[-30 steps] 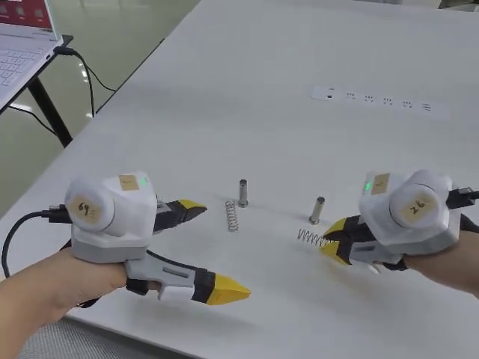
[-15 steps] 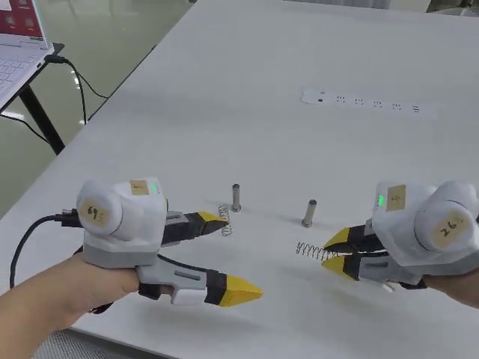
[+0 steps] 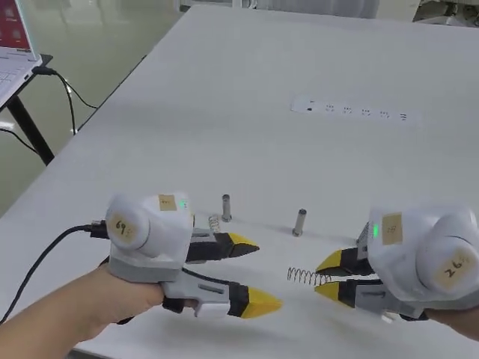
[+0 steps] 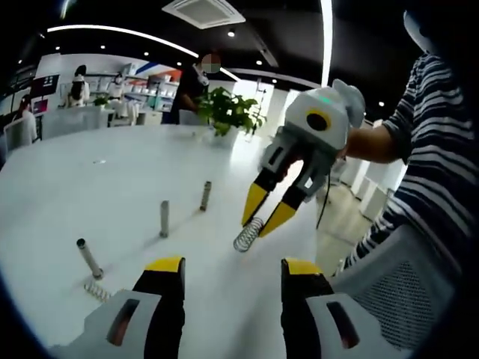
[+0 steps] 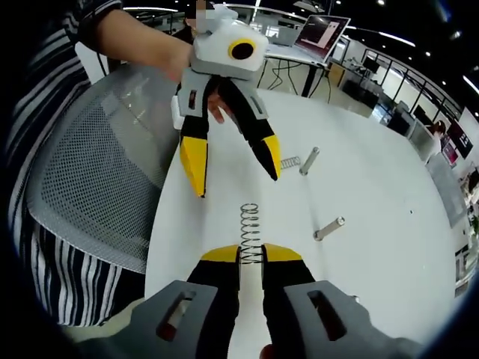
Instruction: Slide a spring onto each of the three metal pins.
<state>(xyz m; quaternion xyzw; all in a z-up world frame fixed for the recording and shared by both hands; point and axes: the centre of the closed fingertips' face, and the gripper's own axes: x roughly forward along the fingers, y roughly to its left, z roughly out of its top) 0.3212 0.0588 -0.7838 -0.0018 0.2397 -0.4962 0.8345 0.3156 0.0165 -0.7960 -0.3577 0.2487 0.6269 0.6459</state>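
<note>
- At the far left a laptop sits on a side stand. Its screen is too small for us to read.
- The left gripper is near us. Its two yellow-tipped jaws are spread wide with nothing between them. We think it is kept free so it can grab the next spring. A round tag on it reads "69".
- A loose spring lies flat on the white table, just beside the left pin, so it is easy to reach.
- The left pin, the second pin and the third pin all stand straight up, so a spring can drop over the top. None has a spring on it yet.
- The held spring is pinched at one end and points left, near the second pin. We think its far end is left free so it can go over a pin.
- The right gripper is near us on the right. Its jaws are squeezed tight on that spring. Its own tag reads "26".
- Far off lies a white power strip. We can read no words on it.
</note>
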